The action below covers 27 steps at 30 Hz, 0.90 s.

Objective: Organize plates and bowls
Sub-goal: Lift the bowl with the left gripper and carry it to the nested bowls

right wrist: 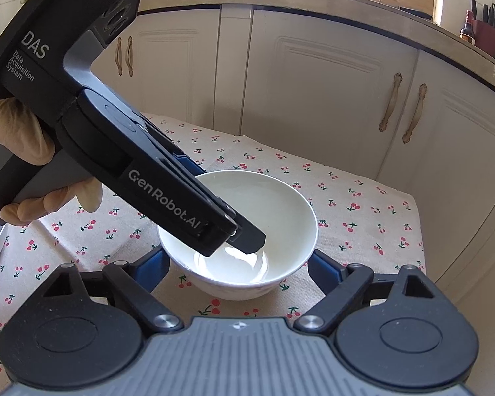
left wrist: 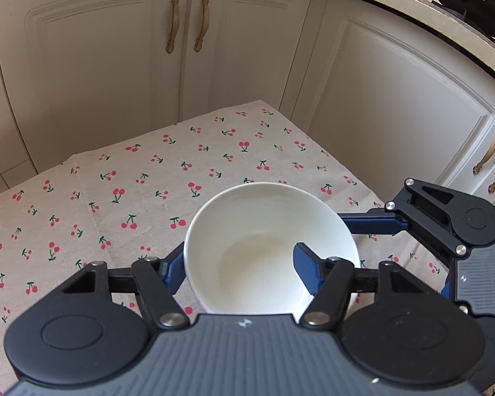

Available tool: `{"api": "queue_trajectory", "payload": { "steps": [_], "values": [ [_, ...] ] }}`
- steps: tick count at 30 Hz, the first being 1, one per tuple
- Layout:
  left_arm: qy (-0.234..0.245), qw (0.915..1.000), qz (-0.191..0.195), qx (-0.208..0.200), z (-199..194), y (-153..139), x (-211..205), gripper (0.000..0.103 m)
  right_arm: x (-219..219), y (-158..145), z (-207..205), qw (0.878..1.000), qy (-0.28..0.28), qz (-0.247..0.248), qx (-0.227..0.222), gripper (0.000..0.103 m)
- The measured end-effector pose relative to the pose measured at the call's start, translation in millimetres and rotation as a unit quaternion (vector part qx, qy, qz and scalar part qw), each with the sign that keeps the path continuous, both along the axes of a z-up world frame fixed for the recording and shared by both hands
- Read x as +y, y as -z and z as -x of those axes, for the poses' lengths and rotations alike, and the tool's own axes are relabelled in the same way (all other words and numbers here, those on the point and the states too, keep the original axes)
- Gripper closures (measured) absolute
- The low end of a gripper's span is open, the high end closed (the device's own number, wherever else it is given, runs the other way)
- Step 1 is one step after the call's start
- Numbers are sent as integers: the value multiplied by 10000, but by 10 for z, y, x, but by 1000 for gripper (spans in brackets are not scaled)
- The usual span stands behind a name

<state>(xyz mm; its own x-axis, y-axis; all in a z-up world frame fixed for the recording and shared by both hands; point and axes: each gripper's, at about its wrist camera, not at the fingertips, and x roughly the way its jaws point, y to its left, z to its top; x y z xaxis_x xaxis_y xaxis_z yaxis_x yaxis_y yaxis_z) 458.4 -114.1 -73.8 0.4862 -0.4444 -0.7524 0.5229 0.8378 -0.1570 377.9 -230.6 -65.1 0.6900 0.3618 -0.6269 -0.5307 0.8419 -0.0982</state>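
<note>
While the left gripper (left wrist: 239,269) pinches the white bowl (left wrist: 267,231) by its near wall, one finger inside, the bowl may tip out; the right gripper (right wrist: 237,269) spreads wide around it, not touching.

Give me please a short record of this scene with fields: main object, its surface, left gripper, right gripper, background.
main object: white bowl, upright, nothing visible inside
surface: cherry-print tablecloth on a table
left gripper: left gripper has one finger inside the bowl and one outside, across the bowl's wall; contact not clear
right gripper: right gripper open, fingers on either side of the bowl, not touching it
background: cream cabinet doors with bronze handles
other: dark pan on the counter
</note>
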Motion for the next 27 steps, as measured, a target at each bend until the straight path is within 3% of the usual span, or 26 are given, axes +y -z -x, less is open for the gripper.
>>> {"api": "queue_trajectory", "payload": {
  "steps": [13,27],
  "values": [
    [56,10000,15,-14,109,-90,-3,37,-6,-63,104,10000,14,31,17,10],
    [166,9996,19,-233,553,-436,-6,37,1,-356,511,10000,55,-8,12,10]
  ]
}}
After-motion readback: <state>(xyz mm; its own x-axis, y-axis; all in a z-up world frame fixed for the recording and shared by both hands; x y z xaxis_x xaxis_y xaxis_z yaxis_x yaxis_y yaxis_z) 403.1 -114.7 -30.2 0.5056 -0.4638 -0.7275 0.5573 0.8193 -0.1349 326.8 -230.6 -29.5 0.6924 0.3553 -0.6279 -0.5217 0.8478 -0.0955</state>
